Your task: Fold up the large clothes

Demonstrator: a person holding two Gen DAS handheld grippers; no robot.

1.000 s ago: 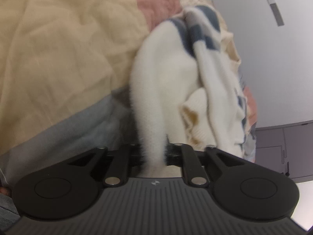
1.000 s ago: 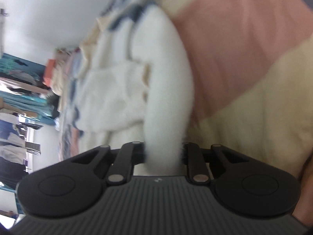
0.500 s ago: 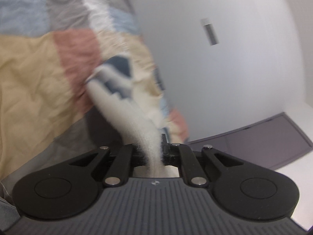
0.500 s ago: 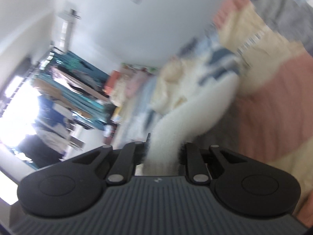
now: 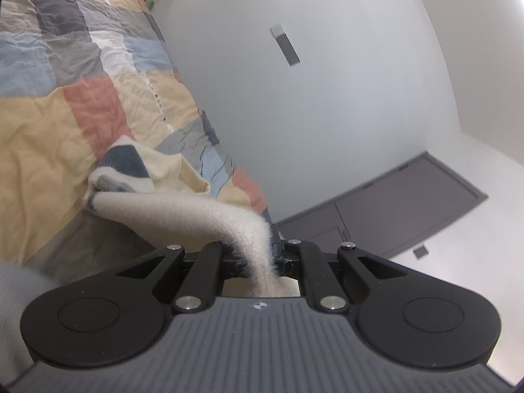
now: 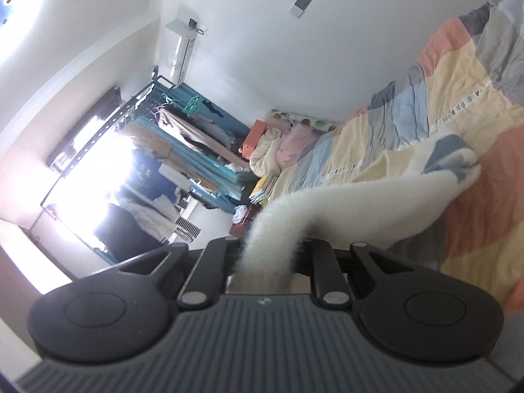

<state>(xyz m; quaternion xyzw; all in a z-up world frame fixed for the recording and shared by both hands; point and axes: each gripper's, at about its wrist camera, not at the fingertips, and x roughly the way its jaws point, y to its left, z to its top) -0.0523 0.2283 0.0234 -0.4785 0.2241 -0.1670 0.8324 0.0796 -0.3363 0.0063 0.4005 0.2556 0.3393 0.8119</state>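
Above patchwork quilt: fuzzy sweater stretched lengthwise, ends clamped by left hand-held gripper, right hand-held gripper; possibly sagging.

Both wrist views sit close behind tongs, tilted; both share patchwork quilt, white wall.

A: Any text that can be read?

B: Grey lettering is printed on a pale-yellow patch of the patchwork checked cotton quilt, right wrist view. It runs slanted, and only something like "HOH" can be made out.

A: Other print?

B: A second printed strip is seen lower on the same quilt, too blurred to be read. In the left wrist view a row of small marks is seen on the quilt, illegible.

A: Brands, numbers?

B: A small round emblem is stamped on the ribbed grey plastic housing; no letters can be made out. No numbers are found.
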